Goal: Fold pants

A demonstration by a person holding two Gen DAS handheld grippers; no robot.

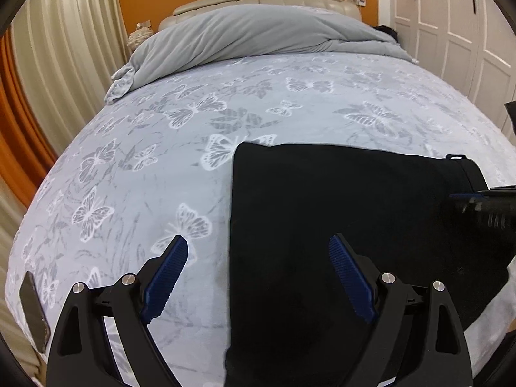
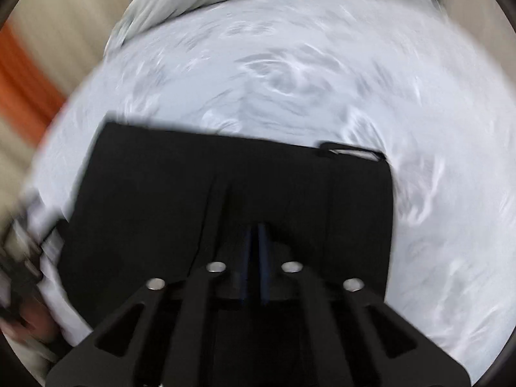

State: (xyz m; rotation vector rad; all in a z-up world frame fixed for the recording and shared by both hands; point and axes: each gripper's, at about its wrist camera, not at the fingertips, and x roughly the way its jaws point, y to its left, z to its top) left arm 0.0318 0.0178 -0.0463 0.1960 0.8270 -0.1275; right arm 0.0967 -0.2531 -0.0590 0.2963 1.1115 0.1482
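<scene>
Black pants (image 1: pixel 338 225): soft, limp; I'd take the 9 o'clock edge.
Left gripper (image 1: pixel 258 277): my fingers apart, empty.
Right gripper (image 2: pixel 258 235): fingers together over cloth.

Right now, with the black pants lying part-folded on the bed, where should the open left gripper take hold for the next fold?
Probably the straight left edge of the pants, coming from the bare sheet beside it. That edge lies flat and exposed, and the left gripper already straddles it with jaws wide.
</scene>
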